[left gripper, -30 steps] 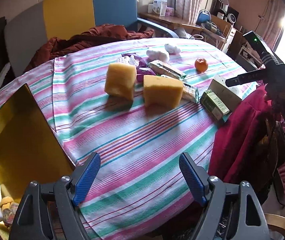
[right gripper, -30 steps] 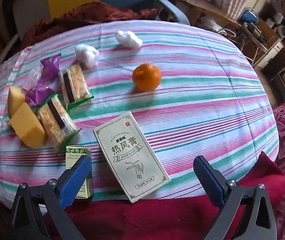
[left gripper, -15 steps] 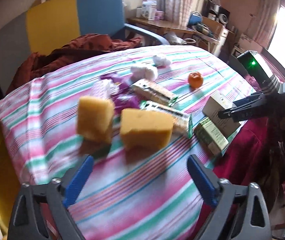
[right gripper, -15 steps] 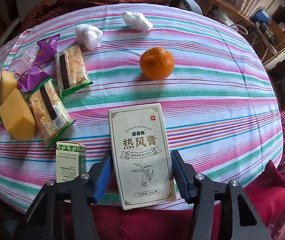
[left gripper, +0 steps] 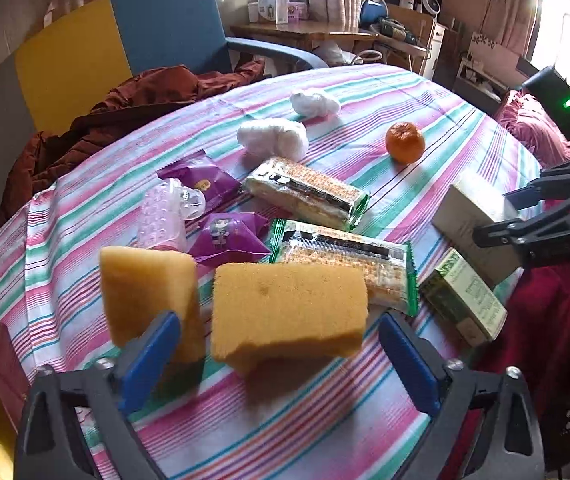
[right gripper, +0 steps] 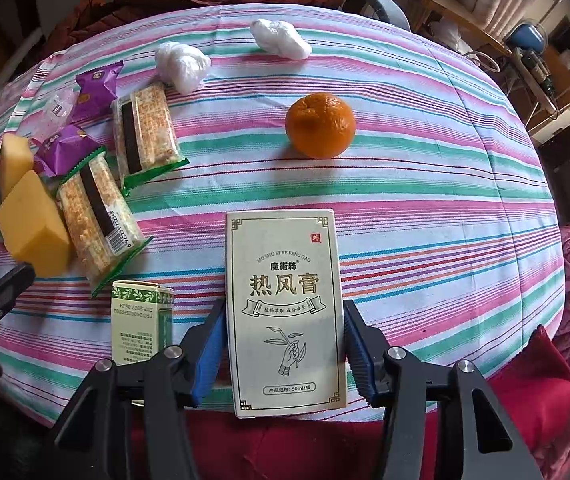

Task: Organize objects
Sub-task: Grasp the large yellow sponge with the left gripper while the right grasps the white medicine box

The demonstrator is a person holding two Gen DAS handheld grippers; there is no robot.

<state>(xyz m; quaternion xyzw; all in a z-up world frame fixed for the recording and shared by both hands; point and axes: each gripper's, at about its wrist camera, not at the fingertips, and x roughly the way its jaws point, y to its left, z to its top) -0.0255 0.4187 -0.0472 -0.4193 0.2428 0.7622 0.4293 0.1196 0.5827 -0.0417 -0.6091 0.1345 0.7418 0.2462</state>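
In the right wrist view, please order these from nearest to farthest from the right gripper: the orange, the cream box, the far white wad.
1. Cream box: between the fingers of the right gripper, at the near table edge.
2. Orange: mid-table, straight ahead, slightly right.
3. Far white wad: near the far edge, ahead.

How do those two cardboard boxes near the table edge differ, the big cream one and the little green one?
The cream box is much larger and lies flat, face up, with big dark characters and a hand drawing; the green box is small, with a leaf pattern and fine print. The cream box sits between the blue pads of the right claw, which look pressed to its sides; nothing touches the green box. Both are rectangular cartons on the striped tablecloth.
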